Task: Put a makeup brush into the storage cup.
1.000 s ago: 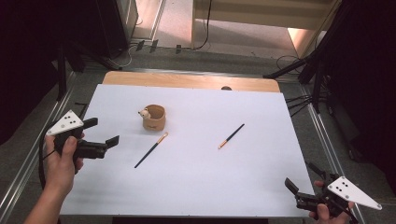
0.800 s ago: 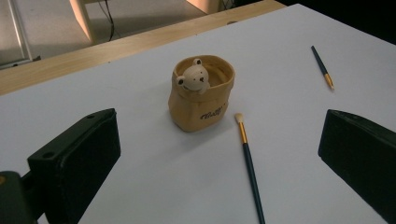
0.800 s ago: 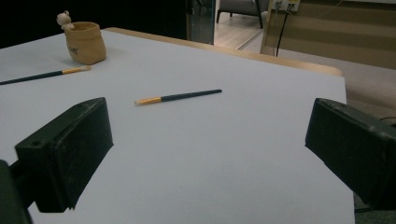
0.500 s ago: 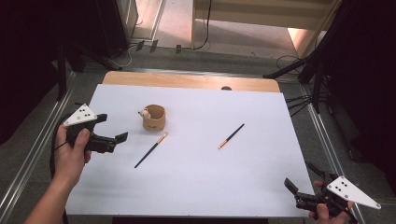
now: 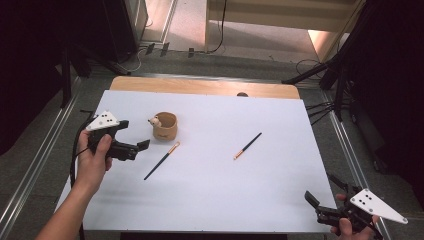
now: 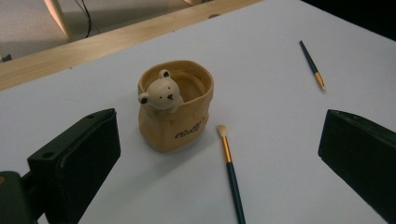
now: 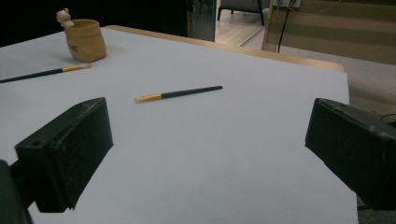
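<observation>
I hold my left gripper (image 5: 141, 147) just left of the bear pot (image 5: 164, 126), its jaws spread wide and grasping nothing. From my left gripper view, the bear pot (image 6: 175, 109) stands upright between the jaws' lines, its little bear head on the rim facing me. The nearer brush (image 5: 161, 160) lies flat on the desk (image 5: 210, 200) just beside the pot, bristle end toward it without touching; in my left gripper view that brush (image 6: 230, 170) runs toward me. The second brush (image 5: 247, 146) lies well right of the pot. My right gripper (image 5: 315, 202) sits far from the pot at the desk's near right corner, jaws released and empty.
</observation>
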Tool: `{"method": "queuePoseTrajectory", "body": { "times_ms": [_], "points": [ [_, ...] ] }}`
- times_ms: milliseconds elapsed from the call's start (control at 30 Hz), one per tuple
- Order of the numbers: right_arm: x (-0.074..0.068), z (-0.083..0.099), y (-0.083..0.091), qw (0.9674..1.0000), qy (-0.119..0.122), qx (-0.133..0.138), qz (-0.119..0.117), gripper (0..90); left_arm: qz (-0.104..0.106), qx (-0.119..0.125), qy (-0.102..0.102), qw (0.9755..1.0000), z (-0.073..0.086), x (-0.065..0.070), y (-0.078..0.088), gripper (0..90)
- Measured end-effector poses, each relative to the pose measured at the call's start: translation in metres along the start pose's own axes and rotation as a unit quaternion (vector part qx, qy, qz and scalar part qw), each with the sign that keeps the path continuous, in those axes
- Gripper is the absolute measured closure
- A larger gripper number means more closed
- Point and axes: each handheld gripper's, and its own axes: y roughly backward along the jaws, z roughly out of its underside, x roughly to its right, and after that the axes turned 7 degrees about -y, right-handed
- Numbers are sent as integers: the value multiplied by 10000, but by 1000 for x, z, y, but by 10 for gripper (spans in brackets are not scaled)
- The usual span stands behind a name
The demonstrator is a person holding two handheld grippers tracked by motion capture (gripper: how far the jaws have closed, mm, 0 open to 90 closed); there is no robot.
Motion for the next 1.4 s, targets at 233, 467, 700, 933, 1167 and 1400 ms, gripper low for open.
{"method": "queuePoseTrajectory", "body": {
  "times_ms": [233, 467, 700, 933, 1167, 1400],
  "points": [
    [1, 0, 0, 10000, 12, -9, -1, 13, 52, -220, -46, 9997, -1, 2, -12, 0],
    [1, 1, 0, 10000, 3, -24, -1, 13, 117, -656, -92, 9977, 1, 3, -26, 0],
    [1, 1, -1, 10000, 11, -31, -17, 13, 162, -1010, -171, 9946, 3, 6, -36, 0],
    [2, 1, -1, 10000, 14, -46, -12, 13, 148, -1348, -246, 9905, 5, 10, -45, 0],
    [2, 2, -1, 10000, 7, -52, -4, 13, 89, -1611, -323, 9864, 3, 12, -51, 31],
    [3, 2, 0, 10000, -5, -47, 7, 13, 82, -1887, -313, 9815, 2, 11, -56, 33]
  ]
}}
